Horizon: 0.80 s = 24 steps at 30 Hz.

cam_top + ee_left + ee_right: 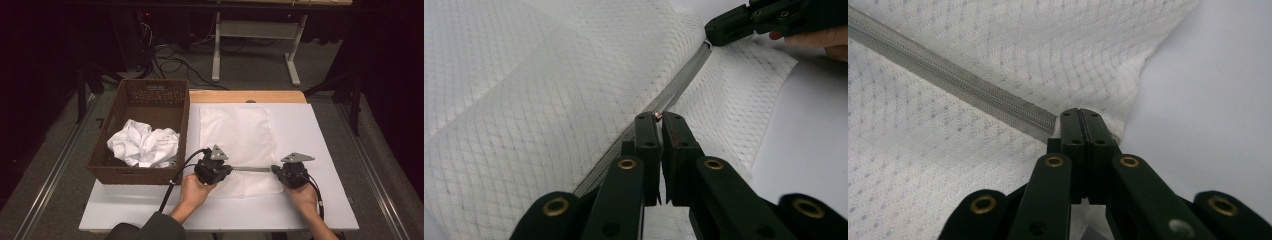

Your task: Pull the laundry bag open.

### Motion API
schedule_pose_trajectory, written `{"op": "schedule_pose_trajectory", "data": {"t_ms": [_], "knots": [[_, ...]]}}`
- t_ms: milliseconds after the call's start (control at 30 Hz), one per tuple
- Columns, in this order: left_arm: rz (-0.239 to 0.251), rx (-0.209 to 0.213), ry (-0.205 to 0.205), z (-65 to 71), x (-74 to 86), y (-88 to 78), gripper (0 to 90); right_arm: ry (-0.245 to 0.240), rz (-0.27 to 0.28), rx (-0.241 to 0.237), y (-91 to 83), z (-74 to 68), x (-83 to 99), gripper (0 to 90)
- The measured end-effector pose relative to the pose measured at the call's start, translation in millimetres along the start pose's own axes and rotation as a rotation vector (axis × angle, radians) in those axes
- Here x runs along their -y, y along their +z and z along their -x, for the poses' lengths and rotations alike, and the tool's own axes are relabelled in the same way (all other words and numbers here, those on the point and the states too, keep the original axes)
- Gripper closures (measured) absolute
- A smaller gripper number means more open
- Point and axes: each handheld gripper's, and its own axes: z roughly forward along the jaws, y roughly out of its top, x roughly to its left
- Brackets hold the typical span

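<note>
A white mesh bag (pixel 235 135) lies flat on the white table (pixel 325 150), with a grey zipper (pixel 252 169) running across its near end. My left gripper (pixel 229 170) is at the zipper's left part. In the left gripper view its jaws (pixel 658 117) are shut on a small copper-coloured zipper pull (pixel 658 115). My right gripper (pixel 275 170) is at the zipper's right end. In the right gripper view its jaws (pixel 1081 114) are pressed together on the bag's edge, where the zipper (pixel 948 82) stops. The left gripper view also has the right gripper (pixel 711 32) at the far end of the zipper (pixel 684 82).
A brown wicker basket (pixel 150 100) stands at the table's left side, holding crumpled white cloth (pixel 142 145). Bare table surface lies to the right of the bag (pixel 1213 100) and along the near edge. Cables and a desk frame (pixel 255 30) are on the floor beyond.
</note>
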Motion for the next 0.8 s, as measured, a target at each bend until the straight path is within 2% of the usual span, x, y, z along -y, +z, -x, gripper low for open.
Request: {"op": "schedule_pose_trajectory", "data": {"t_ms": [433,467,800], "knots": [[-0.005,0.008,0.001,0.2,1.1,-0.2,86.2,-0.002,0.0,0.001,0.0,-0.2,-0.1,90.0],[0.001,0.019,-0.01,-0.8,1.7,-0.9,86.1,-0.001,0.003,0.003,0.2,-0.6,0.1,90.0],[0.002,0.012,-0.017,-3.3,5.0,-4.4,86.1,-0.003,0.005,0.006,0.4,-1.0,0.1,90.0]]}}
